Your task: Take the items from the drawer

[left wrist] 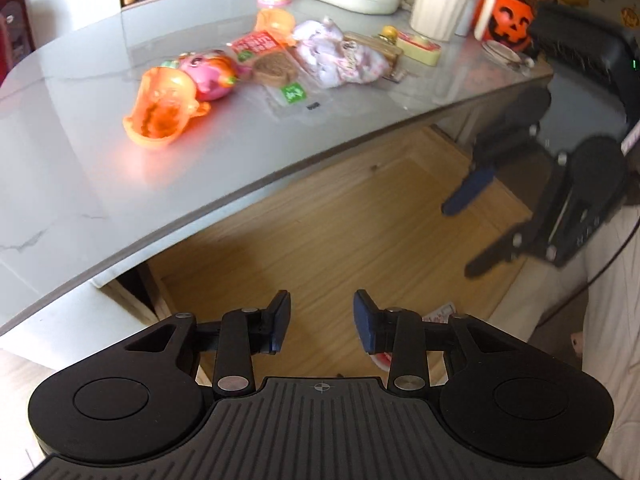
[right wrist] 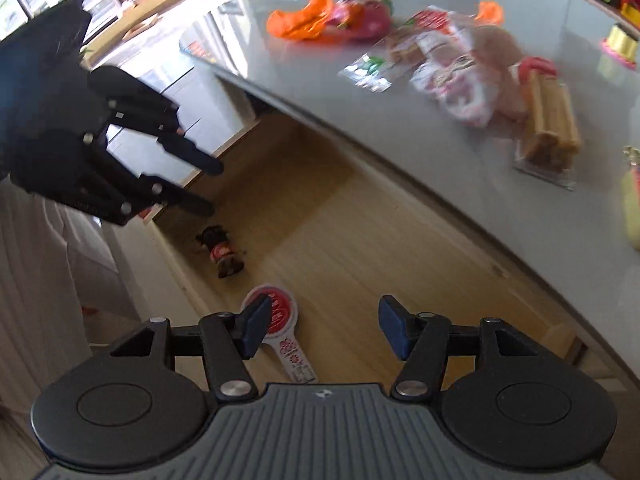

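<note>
Drawer wood is pale and plain, and it sits pulled out under the edge of the grey tabletop. Only two things lie on its floor in the right wrist view: a small dark toy with a red middle near the left wall, and a flat white paddle with a round red top at the near end. The toy is blurry, so what it is stays hard to tell. The paddle's top is partly hidden behind a finger, and its handle runs under the right hand-held gripper, which is open and holding nothing above the drawer. The left hand-held gripper is open too, with nothing in it, above the near part of the drawer. In its view just a corner of the paddle peeks out behind a finger. On the tabletop lie an orange plastic toy, a pink toy, a snack packet and a puffy white bag. In the right wrist view these are smeared by blur.
</note>
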`<state>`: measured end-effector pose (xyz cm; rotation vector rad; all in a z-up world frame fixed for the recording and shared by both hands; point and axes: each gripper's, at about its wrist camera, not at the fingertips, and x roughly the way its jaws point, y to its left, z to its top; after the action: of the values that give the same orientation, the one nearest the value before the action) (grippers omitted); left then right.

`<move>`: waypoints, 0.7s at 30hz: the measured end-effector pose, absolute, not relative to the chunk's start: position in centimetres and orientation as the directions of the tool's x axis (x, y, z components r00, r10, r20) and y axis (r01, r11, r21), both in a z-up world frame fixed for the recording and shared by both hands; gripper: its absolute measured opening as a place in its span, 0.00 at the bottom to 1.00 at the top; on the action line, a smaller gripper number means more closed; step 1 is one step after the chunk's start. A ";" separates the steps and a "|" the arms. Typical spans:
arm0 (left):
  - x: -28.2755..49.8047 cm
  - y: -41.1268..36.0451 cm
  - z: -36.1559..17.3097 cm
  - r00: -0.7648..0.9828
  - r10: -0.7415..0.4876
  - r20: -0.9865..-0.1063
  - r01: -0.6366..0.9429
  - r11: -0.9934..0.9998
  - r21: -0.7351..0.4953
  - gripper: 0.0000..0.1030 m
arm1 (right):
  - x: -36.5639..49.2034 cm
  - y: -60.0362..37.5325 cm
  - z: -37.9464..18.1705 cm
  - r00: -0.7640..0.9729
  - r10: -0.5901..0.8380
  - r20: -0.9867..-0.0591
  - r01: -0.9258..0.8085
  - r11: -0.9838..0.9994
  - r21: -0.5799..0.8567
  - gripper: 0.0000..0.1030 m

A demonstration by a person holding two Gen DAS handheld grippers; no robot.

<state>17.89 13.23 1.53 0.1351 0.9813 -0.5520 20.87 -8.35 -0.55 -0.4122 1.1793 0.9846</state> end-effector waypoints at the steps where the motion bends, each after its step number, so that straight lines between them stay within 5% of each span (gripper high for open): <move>1: 18.0 13.9 1.6 0.439 -0.391 -0.809 0.481 0.863 -0.156 0.37 | 20.7 -7.4 -1.2 0.025 0.419 -0.908 -0.825 0.522 0.218 0.58; 21: 16.3 22.4 4.1 0.644 -0.353 -0.679 0.212 0.935 -0.285 0.37 | 21.5 8.8 -10.7 -0.291 0.389 -0.874 -0.865 0.282 0.414 0.38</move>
<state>16.34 22.44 4.06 -0.1858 0.8104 -0.3235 21.50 8.81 -10.69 -0.4892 1.3547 1.3256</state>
